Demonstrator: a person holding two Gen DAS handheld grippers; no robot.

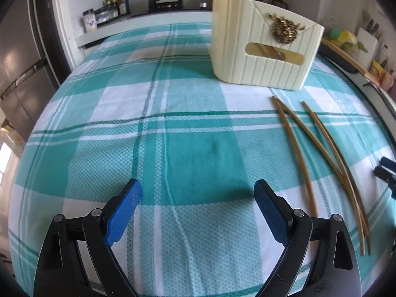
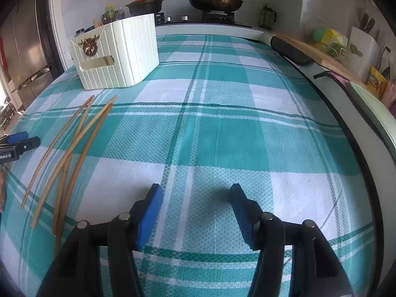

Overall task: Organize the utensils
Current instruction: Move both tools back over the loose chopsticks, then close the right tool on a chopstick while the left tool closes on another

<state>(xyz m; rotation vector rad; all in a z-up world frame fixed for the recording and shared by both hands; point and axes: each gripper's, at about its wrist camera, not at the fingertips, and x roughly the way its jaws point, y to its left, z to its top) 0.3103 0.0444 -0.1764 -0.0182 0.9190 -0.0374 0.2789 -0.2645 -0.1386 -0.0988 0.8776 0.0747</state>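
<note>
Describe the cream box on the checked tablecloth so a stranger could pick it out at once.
Start at the teal-and-white checked tablecloth that covers the table. At its far end, nearest the stove, stands a cream ribbed plastic box, just beyond the loose wooden chopsticks. Its end wall carries a gold stag-head ornament above a slot handle.

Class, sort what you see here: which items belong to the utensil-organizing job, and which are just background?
Job: chopsticks on the cloth; cream bin; left gripper; right gripper.

Background: black pot; frying pan; spice jars; fridge.
</note>
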